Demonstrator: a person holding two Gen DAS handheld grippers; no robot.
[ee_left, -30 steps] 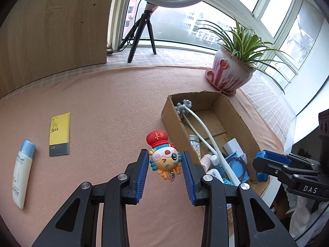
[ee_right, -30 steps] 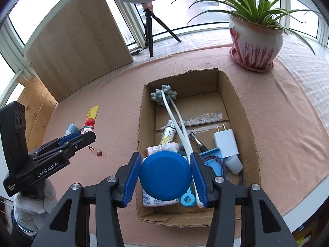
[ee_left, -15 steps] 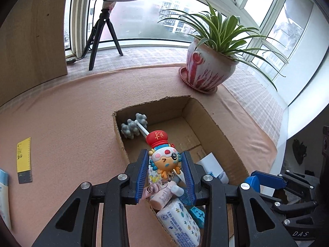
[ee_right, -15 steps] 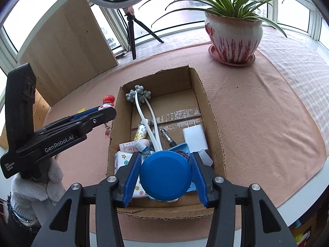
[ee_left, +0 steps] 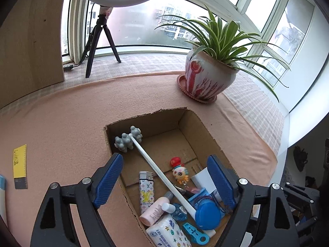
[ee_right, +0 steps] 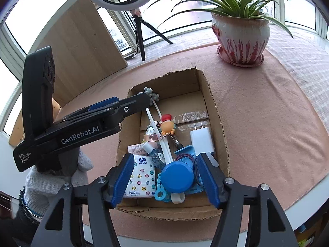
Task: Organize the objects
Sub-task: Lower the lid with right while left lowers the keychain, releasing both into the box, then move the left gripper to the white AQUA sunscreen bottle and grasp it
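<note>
An open cardboard box (ee_left: 201, 123) (ee_right: 216, 111) holds several small items. A red-capped orange toy figure (ee_left: 179, 169) (ee_right: 167, 125) lies loose inside it. A round blue lid (ee_left: 207, 213) (ee_right: 177, 177) lies at the box's near end. My left gripper (ee_left: 165, 180) is open and empty above the box. My right gripper (ee_right: 166, 176) is open and empty, its jaws either side of the blue lid but apart from it. The left gripper's body (ee_right: 82, 127) reaches over the box's left wall in the right wrist view.
The box also holds a white-handled massager (ee_left: 131, 141), a lighter (ee_left: 146, 191), a tissue pack (ee_right: 141, 180), a white charger (ee_right: 201, 140). A yellow ruler (ee_left: 20, 165) lies on the pink cloth at left. A potted plant (ee_left: 207, 78) stands behind the box.
Both grippers have opened. The toy figure has dropped from the left gripper into the box. The blue lid has left the right gripper and lies in the box.
</note>
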